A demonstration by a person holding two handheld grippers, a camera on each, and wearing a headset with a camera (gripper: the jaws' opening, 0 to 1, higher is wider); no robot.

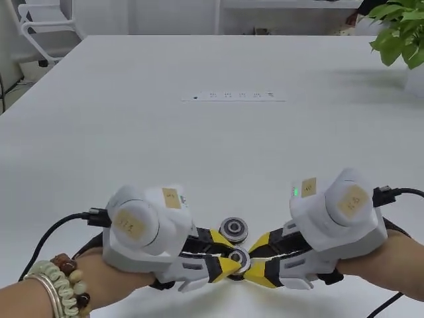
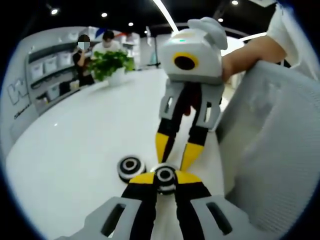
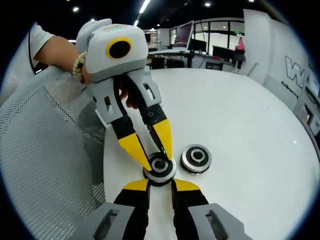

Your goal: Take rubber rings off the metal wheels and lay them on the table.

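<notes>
Tally. Metal wheels: two, near wheel (image 1: 237, 259) and far wheel (image 1: 233, 229). Grippers: two, left gripper (image 1: 228, 256) and right gripper (image 1: 256, 258). Table (image 1: 199, 146): one. Socket strip (image 1: 233, 97) set in its top: one. Potted plant (image 1: 401, 30): one. White chair (image 1: 43, 26): one. People in the background: two, first person (image 2: 82, 56) and second person (image 2: 107, 42).

White, smooth surface (image 1: 199, 146) with a narrow inset strip (image 1: 233, 97) bearing small dark marks at its middle. Beyond the strip and far to its right stands a leafy green plant (image 1: 401, 33). Well nearer than the strip, a small round metal wheel with a black rubber ring (image 1: 233, 229) lies flat. Just nearer again is a second wheel (image 1: 238, 259), clasped between the left tongs (image 1: 227, 254) and right tongs (image 1: 251, 257).
</notes>
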